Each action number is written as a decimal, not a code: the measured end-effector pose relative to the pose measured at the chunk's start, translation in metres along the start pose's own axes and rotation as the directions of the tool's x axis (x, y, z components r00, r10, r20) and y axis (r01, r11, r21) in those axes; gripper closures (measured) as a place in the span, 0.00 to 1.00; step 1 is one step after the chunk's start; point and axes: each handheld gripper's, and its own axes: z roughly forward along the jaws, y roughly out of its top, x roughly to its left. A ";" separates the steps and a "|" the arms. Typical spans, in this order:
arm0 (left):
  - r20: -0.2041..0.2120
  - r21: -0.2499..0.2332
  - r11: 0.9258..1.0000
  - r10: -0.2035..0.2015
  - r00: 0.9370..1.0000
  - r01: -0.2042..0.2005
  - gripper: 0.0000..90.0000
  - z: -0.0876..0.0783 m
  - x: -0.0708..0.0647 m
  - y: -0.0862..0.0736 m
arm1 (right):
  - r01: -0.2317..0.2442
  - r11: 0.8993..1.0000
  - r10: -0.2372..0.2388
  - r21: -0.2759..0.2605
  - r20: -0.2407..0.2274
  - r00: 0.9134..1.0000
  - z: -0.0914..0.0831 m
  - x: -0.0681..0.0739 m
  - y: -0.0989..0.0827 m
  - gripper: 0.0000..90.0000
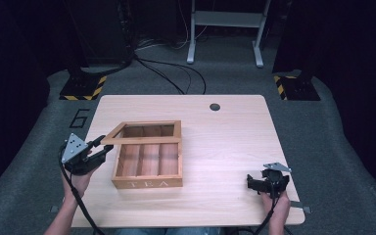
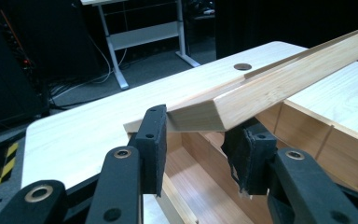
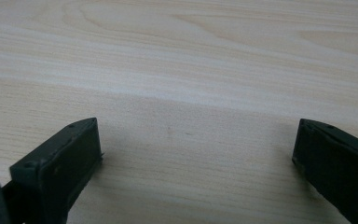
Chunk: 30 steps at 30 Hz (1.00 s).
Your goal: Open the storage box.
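Tea box (image 1: 149,169), a wooden one with "TEA" on its front wall, sits left of the middle of the table (image 1: 235,147), its inside split into compartments. Its framed lid (image 1: 144,134) is tilted up, partly raised over the box. The left gripper (image 1: 99,145) is at the lid's near left corner; in the left gripper view the jaws stand on either side of that corner (image 2: 200,114), narrowly apart, and I cannot tell whether the pads press on it. The right gripper (image 1: 252,182) rests near the table's right front edge, jaws wide over bare wood.
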 end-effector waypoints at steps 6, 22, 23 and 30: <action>0.020 0.013 1.000 -0.023 1.000 0.023 0.64 -0.002 -0.003 -0.014 | 0.000 1.000 0.000 0.000 0.000 1.000 0.000 0.000 0.000 0.01; 0.085 0.055 0.996 -0.071 0.994 0.067 0.59 0.000 -0.009 -0.057 | 0.000 1.000 0.000 0.000 0.000 1.000 0.000 0.000 0.000 0.01; 0.087 0.064 0.995 -0.077 0.993 0.072 0.59 0.000 -0.009 -0.060 | 0.000 1.000 0.000 0.000 0.000 1.000 0.000 0.000 0.000 0.01; 0.115 0.113 0.988 -0.120 0.986 0.107 0.57 0.007 -0.013 -0.075 | 0.000 1.000 0.000 0.000 0.000 1.000 0.000 0.000 0.000 0.01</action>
